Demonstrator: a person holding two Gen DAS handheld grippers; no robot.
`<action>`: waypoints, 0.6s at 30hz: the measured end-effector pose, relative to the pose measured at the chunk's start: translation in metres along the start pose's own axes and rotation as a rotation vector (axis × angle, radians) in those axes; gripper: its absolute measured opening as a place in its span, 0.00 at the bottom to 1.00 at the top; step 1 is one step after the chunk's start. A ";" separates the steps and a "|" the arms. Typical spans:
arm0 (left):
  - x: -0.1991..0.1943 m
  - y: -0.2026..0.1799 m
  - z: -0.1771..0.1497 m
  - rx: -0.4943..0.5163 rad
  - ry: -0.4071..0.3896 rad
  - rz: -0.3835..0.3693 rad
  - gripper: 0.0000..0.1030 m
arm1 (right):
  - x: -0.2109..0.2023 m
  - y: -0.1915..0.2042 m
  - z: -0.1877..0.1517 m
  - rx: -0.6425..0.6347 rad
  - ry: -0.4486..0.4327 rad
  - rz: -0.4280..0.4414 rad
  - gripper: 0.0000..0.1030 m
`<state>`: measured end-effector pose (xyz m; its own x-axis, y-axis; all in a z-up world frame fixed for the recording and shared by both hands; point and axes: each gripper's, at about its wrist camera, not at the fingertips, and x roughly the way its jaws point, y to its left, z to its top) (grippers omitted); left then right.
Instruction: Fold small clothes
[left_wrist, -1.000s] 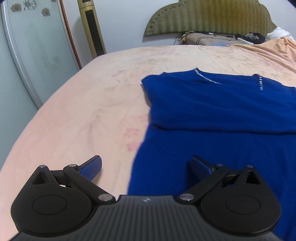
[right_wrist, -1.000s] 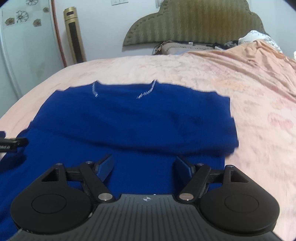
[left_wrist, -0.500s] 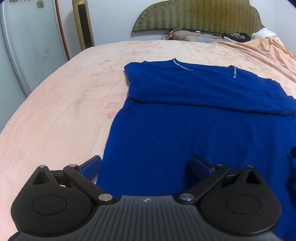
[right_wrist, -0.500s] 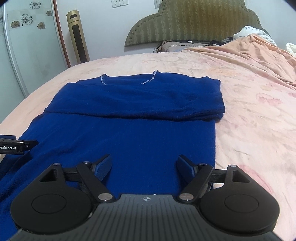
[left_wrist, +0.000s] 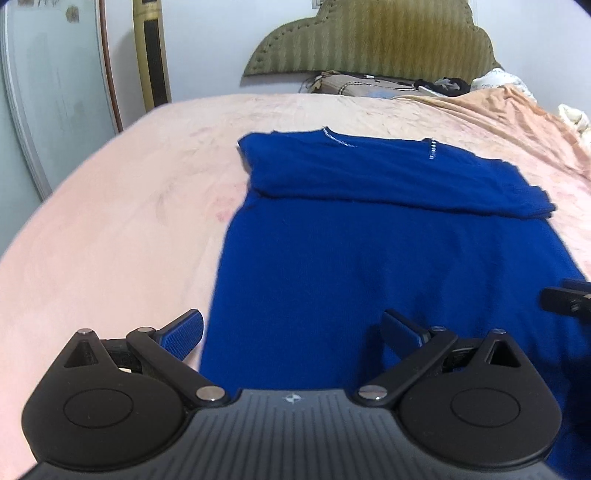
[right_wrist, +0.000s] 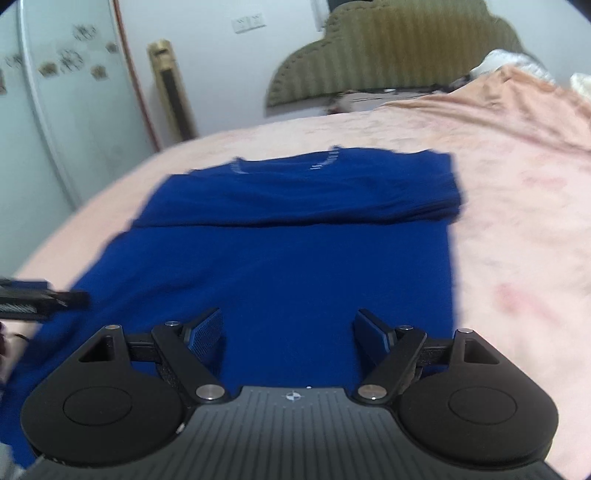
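While the blue sweater (left_wrist: 388, 258) has its sleeves folded across at twelve o'clock, the body remains unfolded on the bed (left_wrist: 122, 229). Both left gripper (left_wrist: 291, 328) and right gripper (right_wrist: 288, 325) hover with jaws wide, holding nothing.

Garment (left_wrist: 388, 266) flat on bed (left_wrist: 129, 206), headboard (left_wrist: 369, 40) behind.

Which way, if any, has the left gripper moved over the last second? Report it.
Yes. The left gripper, jaws open, has drawn back toward the near hem: the blue sweater and its folded band now sit farther off and higher in the left wrist view.
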<state>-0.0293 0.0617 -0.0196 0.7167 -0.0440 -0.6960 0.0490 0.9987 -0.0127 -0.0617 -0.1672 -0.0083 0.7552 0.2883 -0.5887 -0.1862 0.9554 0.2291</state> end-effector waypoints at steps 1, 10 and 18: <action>-0.003 0.000 -0.001 -0.009 0.004 -0.011 1.00 | -0.003 0.006 0.001 -0.040 -0.005 -0.002 0.75; -0.025 -0.015 -0.005 0.033 -0.020 -0.066 1.00 | -0.041 -0.010 0.006 -0.215 0.037 -0.242 0.80; -0.015 -0.014 -0.014 0.006 0.033 -0.041 1.00 | -0.045 -0.016 -0.004 -0.171 0.032 -0.183 0.82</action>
<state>-0.0507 0.0486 -0.0193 0.6907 -0.0842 -0.7182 0.0826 0.9959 -0.0373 -0.0953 -0.1948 0.0114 0.7662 0.1092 -0.6332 -0.1545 0.9879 -0.0165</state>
